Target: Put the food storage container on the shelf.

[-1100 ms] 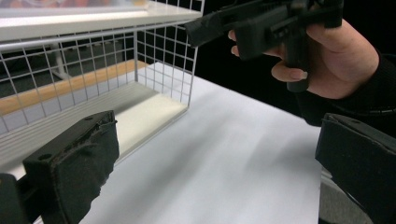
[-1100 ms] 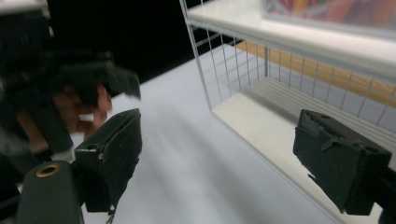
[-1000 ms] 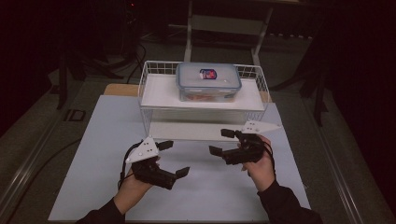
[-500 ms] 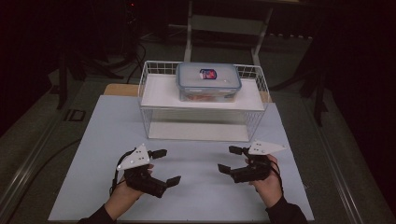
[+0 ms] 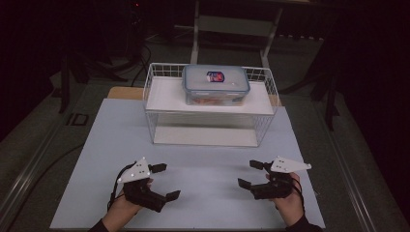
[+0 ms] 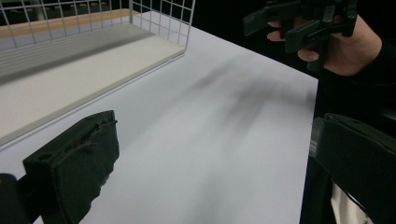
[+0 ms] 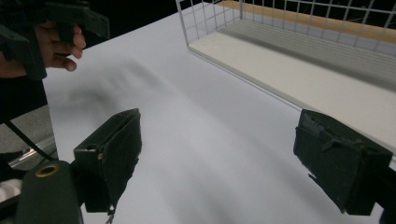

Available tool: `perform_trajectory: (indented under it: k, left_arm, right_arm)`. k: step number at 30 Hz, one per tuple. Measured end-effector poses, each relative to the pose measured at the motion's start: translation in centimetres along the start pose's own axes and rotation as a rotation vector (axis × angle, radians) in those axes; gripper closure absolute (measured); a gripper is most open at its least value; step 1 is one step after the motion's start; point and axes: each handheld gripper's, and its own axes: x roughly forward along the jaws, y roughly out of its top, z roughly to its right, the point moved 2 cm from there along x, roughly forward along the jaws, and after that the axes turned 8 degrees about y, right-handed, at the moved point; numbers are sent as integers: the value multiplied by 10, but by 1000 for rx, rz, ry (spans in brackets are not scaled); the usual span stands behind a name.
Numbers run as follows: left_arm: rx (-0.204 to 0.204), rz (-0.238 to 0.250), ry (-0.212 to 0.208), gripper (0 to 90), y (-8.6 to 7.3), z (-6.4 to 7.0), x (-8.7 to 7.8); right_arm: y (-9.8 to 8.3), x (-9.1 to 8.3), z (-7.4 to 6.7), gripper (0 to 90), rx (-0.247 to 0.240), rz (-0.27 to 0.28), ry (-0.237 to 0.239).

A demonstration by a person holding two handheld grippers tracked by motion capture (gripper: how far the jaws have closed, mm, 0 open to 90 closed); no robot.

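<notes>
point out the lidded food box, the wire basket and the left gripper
food box (image 5: 215,82), high view, middle of its clear lid
wire basket (image 5: 153,130), high view, left end of its front wall
left gripper (image 5: 165,181), high view, between its open fingers

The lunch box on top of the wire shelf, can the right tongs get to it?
Probably yes. The lunch box sits uncovered on the wire shelf, nothing lies between, and the right tongs are open and empty.

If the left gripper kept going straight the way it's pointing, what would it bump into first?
Probably the right gripper. The left gripper points across the bare white table toward the other hand, with nothing between them. Depth is hard to judge, so it might pass just beside it.
</notes>
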Motion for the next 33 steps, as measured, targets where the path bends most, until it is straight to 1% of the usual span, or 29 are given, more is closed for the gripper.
perform_trajectory:
  k: [4,5,6,7,8,10,12,14,15,17,19,20,22,25,27,33]
  left_arm:
    - [-8,-2,16,0,-7,-3,-5]
    - [-8,-2,16,0,-7,-3,-5]
    - [-8,5,25,0,-11,-6,-7]
    - [-8,0,33,0,-13,-7,-8]
    - [-5,-3,38,0,-14,-8,-8]
    - [-5,-8,42,0,-18,-10,-8]
    - [-7,-12,32,0,-20,-10,-6]
    - [7,-20,32,0,-23,-10,-5]
    - [11,-19,28,0,-24,-10,-4]
    - [13,-24,29,0,-26,-11,-4]
    - [11,-18,30,0,-28,-13,-4]
    - [9,-23,37,0,-29,-15,-4]
    - [-8,-14,37,0,-30,-17,-4]
    - [-15,-12,48,0,-31,-20,-4]
    - [-26,-8,43,0,-31,-20,-3]
    - [-30,-6,38,0,-30,-20,-2]
  right_arm:
    - [-11,-7,1,147,8,-7,-19]
    - [-11,-7,1,147,8,-7,-19]
    - [-13,-9,2,147,12,-4,-21]
    - [-20,-13,3,145,19,-15,-31]
    - [-22,-14,4,145,17,-14,-37]
    - [-27,-17,5,144,20,-24,-44]
    - [-31,-19,7,143,19,-29,-46]
    - [-34,-20,9,144,26,-30,-51]
    - [-35,-20,10,143,32,-32,-50]
    - [-37,-20,11,144,30,-36,-56]
    - [-38,-19,12,143,37,-37,-49]
    - [-39,-19,13,143,39,-39,-51]
    - [-40,-18,14,144,43,-39,-49]
    - [-41,-17,15,143,51,-44,-44]
    - [-41,-17,16,144,56,-44,-38]
    - [-42,-16,16,144,56,-45,-37]
